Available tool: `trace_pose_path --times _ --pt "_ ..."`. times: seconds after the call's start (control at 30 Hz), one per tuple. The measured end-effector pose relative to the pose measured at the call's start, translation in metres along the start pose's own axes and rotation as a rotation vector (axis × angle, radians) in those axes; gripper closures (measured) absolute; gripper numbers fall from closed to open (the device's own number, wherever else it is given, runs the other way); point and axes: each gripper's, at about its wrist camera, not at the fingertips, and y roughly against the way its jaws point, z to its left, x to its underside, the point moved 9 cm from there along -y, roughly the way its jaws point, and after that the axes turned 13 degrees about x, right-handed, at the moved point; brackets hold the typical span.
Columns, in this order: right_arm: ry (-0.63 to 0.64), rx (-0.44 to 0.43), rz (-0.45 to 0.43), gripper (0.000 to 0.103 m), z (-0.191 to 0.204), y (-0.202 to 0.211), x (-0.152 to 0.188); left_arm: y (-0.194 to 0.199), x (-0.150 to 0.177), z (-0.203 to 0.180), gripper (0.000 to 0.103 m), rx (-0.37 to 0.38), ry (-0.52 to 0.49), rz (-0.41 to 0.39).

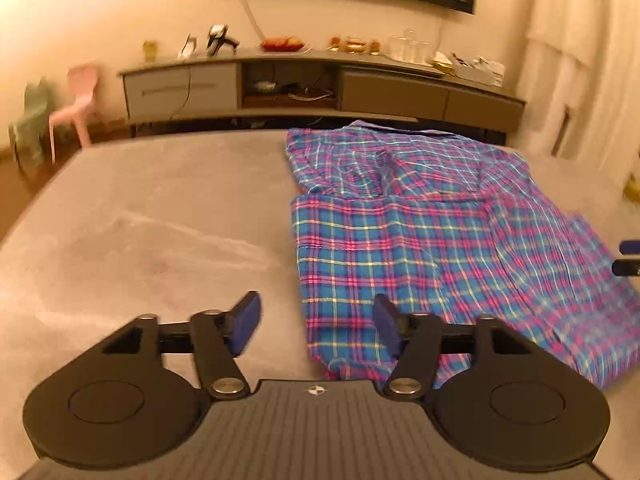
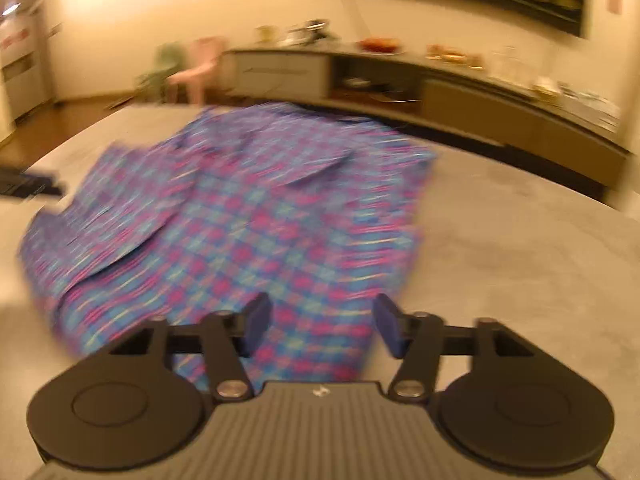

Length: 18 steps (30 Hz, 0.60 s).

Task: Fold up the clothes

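Observation:
A blue, pink and yellow plaid shirt (image 1: 420, 240) lies partly folded on a grey table (image 1: 160, 220). In the left wrist view it fills the right half, its left edge straight and its near hem between my fingers. My left gripper (image 1: 316, 326) is open and empty, above the shirt's near left corner. The right gripper's fingertips (image 1: 628, 258) show at the right edge. In the blurred right wrist view the shirt (image 2: 248, 216) lies ahead and to the left. My right gripper (image 2: 320, 328) is open and empty above the shirt's near hem.
A long low sideboard (image 1: 320, 84) with dishes, glass jars and papers stands against the far wall beyond the table. A pink chair (image 1: 80, 100) and a green one stand at the far left. The left gripper (image 2: 28, 186) shows at the right wrist view's left edge.

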Motion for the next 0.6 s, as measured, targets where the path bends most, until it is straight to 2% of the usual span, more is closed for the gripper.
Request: trace_pose_path --times 0.1,0.17,0.2,0.23,0.27,0.3,0.33,0.4,0.43,0.5,0.6 --pt "-0.061 0.051 0.008 0.04 -0.019 -0.018 0.0 -0.029 -0.006 -0.006 0.033 0.021 -0.031 0.016" --pt "-0.097 0.03 0.01 0.051 -0.021 -0.029 0.0 -0.034 -0.009 -0.009 0.035 0.026 -0.061 0.012" --pt "-0.118 0.006 0.008 0.054 -0.022 -0.032 -0.001 -0.036 -0.01 -0.01 0.04 0.029 -0.074 0.01" --pt "-0.132 -0.012 0.005 0.061 -0.022 -0.033 -0.001 -0.036 -0.012 -0.011 0.05 0.042 -0.079 0.009" --pt "-0.14 -0.026 0.001 0.074 -0.021 -0.033 -0.001 -0.036 -0.015 -0.013 0.057 0.059 -0.079 0.007" --pt "-0.139 -0.036 0.001 0.082 -0.02 -0.034 -0.002 -0.036 -0.018 -0.014 0.076 0.077 -0.079 0.006" --pt "-0.132 -0.041 0.004 0.093 -0.018 -0.035 -0.002 -0.033 -0.02 -0.015 0.087 0.111 -0.067 -0.001" --pt "-0.131 -0.064 0.015 0.099 -0.014 -0.036 -0.004 -0.024 -0.026 -0.017 0.098 0.193 -0.031 -0.02" --pt "-0.148 -0.091 0.018 0.099 -0.013 -0.033 -0.007 -0.018 -0.03 -0.017 0.1 0.257 0.013 -0.042" --pt "-0.212 -0.168 0.027 0.1 -0.011 -0.029 -0.014 -0.019 -0.029 -0.004 0.1 0.377 0.188 -0.072" --pt "-0.551 -0.45 0.072 0.1 -0.025 -0.029 -0.026 -0.022 -0.028 0.022 0.1 0.546 0.472 -0.109"
